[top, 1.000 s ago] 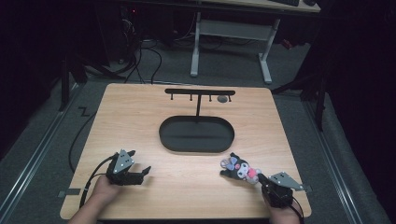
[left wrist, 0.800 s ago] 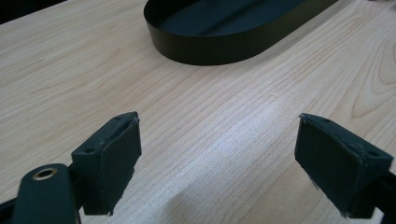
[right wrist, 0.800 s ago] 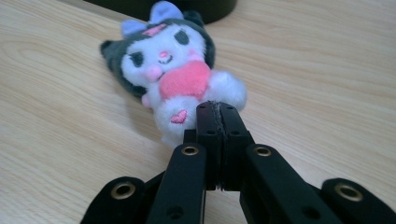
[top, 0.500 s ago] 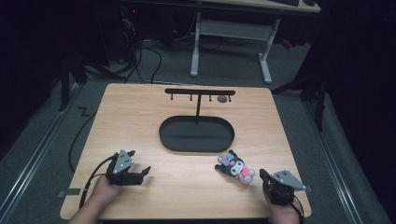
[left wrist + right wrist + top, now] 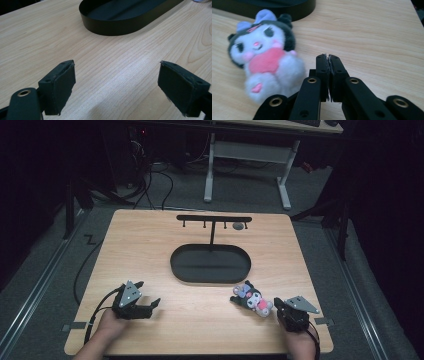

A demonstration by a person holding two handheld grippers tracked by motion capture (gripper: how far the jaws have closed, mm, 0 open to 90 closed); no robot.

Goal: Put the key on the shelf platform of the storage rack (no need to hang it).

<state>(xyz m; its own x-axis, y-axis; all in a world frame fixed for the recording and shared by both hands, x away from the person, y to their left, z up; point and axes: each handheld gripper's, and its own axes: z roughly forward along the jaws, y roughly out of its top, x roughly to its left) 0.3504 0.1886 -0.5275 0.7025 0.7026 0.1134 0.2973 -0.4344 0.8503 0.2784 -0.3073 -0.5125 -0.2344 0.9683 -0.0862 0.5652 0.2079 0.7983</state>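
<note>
A small plush toy (image 5: 252, 299), black and white with a pink belly and lilac ears, lies on the wooden table near its front right. In the right gripper view the plush toy (image 5: 265, 57) lies on its back just left of the jaws. My right gripper (image 5: 278, 305) (image 5: 328, 57) is shut with nothing in it, its tips beside the toy's lower body. At the front left, my left gripper (image 5: 151, 292) (image 5: 117, 70) stands wide open over bare wood and points toward the tray.
A black oval tray (image 5: 210, 277) (image 5: 112, 26) (image 5: 304, 11) sits mid-table. From its far side rises a black T-shaped stand (image 5: 214, 219) with small hooks. The person's hands come in at the table's front edge (image 5: 200, 352). Desk legs and cables are on the floor beyond.
The plush toy has shifted slightly left, away from my right gripper, and now lies free on the table. The left gripper has stayed put.
</note>
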